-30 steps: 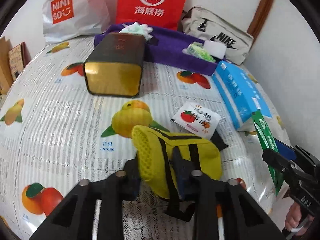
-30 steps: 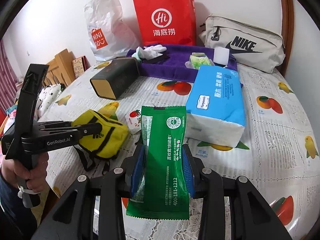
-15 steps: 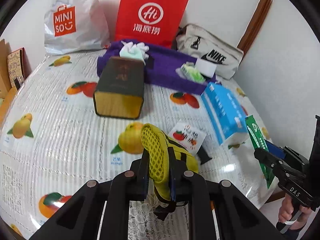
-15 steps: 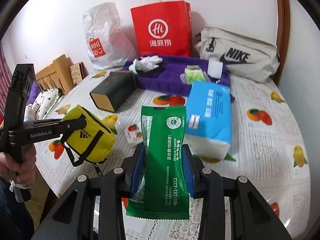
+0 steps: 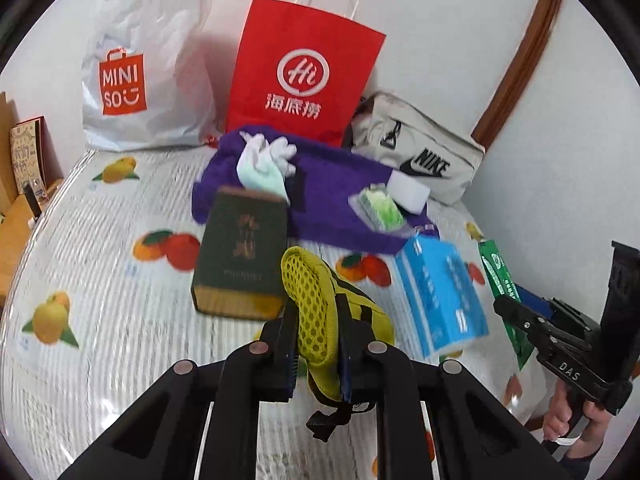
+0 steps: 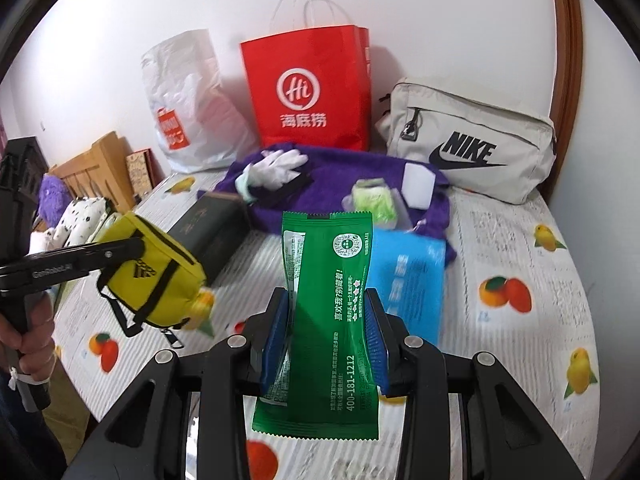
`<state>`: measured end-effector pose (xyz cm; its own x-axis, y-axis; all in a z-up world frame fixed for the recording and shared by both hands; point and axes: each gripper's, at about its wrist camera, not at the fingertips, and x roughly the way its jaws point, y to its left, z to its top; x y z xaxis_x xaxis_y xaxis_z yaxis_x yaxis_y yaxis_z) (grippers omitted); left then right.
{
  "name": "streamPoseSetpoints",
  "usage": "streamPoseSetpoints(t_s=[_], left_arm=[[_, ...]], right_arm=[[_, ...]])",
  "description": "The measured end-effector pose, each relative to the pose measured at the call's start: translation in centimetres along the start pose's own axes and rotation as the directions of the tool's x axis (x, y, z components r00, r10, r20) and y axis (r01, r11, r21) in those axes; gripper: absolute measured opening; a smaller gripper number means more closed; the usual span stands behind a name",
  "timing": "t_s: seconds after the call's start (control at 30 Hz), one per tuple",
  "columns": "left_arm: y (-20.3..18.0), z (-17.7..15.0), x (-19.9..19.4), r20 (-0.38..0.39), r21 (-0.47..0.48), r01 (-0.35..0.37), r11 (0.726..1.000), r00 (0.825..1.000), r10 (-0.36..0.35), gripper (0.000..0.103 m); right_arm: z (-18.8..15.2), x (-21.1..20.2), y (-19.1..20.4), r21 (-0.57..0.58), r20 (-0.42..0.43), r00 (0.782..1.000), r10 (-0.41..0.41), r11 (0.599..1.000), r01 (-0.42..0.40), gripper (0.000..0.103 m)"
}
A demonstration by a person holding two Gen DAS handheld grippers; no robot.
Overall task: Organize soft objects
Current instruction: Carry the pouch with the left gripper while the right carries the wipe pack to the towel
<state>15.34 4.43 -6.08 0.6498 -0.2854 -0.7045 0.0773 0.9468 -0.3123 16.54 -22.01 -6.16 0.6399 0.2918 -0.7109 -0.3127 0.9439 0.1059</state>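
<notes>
My left gripper (image 5: pixel 318 326) is shut on a yellow mesh pouch (image 5: pixel 316 304) with black straps and holds it in the air above the fruit-print table; the pouch also shows in the right wrist view (image 6: pixel 154 276). My right gripper (image 6: pixel 328 326) is shut on a green wipes packet (image 6: pixel 330 312), held upright above the table; the packet shows at the right of the left wrist view (image 5: pixel 502 280). A purple towel (image 5: pixel 336 192) lies at the back with a white glove (image 5: pixel 264 160), a green packet (image 5: pixel 380 208) and a white sponge (image 5: pixel 408 192) on it.
A dark green box (image 5: pixel 240 256) lies in front of the towel. A blue tissue pack (image 5: pixel 440 292) lies to its right. A red paper bag (image 5: pixel 304 72), a white Miniso bag (image 5: pixel 136 80) and a grey Nike bag (image 5: pixel 420 160) stand against the wall.
Both grippers have risen and moved forward toward the purple towel. The yellow pouch has been lifted off the table. The green packet stays gripped.
</notes>
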Motion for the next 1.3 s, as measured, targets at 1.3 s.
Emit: streamPoseSetpoints(t_s=[1.3], left_arm=[[2.4, 13.0, 9.9, -0.002, -0.054, 0.021, 0.998, 1.0, -0.021, 0.015]], right_arm=[[11.0, 17.3, -6.4, 0.006, -0.139, 0.989, -0.053, 0.999, 0.054, 0.037]])
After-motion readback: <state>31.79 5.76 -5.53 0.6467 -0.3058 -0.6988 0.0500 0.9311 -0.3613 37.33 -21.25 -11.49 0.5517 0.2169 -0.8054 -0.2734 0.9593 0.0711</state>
